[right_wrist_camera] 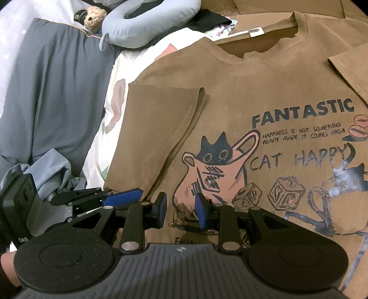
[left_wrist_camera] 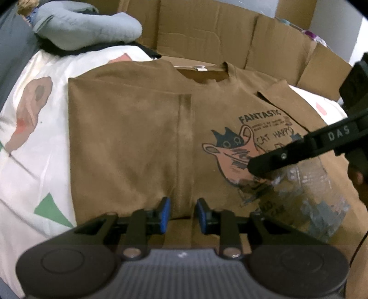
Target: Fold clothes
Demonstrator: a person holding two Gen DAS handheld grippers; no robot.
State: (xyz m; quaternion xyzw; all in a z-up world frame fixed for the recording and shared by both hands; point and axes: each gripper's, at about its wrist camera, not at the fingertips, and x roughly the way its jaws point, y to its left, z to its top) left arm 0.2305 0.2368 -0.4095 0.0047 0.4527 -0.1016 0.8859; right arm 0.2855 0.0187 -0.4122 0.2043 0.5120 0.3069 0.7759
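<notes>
Lying flat on a patterned bedsheet (left_wrist_camera: 34,161): one brown T-shirt (left_wrist_camera: 128,142), print side up, collar toward a wall of cardboard (left_wrist_camera: 207,30) at the far edge.

Condition of shirt: one side already turned in over the body, its sleeve edge (left_wrist_camera: 184,147) forming a straight vertical band beside the cat print (right_wrist_camera: 214,165). The opposite sleeve (right_wrist_camera: 349,66) also lies turned inward across the chest near the lettering.

Left gripper (left_wrist_camera: 182,215): low over the shirt's near edge, blue pads (left_wrist_camera: 164,214) parted a little with bare cloth showing in the gap. Nothing gripped.

Right gripper (right_wrist_camera: 181,211): poised over the lower part of the print, jaws likewise slightly apart, no fabric pinched.

Also present: a grey-blue neck pillow (right_wrist_camera: 147,25), a small teddy bear (right_wrist_camera: 93,17), a dark grey cushion (right_wrist_camera: 55,92), a loose blue-grey garment (right_wrist_camera: 53,172) beside the shirt.

Step in hand, by my reckoning: side folds done, both tools let go, crosswise fold still to come.

Next move calls for: each gripper pinching the hem at a near corner, taking all layers together, then lifting evenly and carrying the hem toward the collar without dragging the tucked sleeves open.
</notes>
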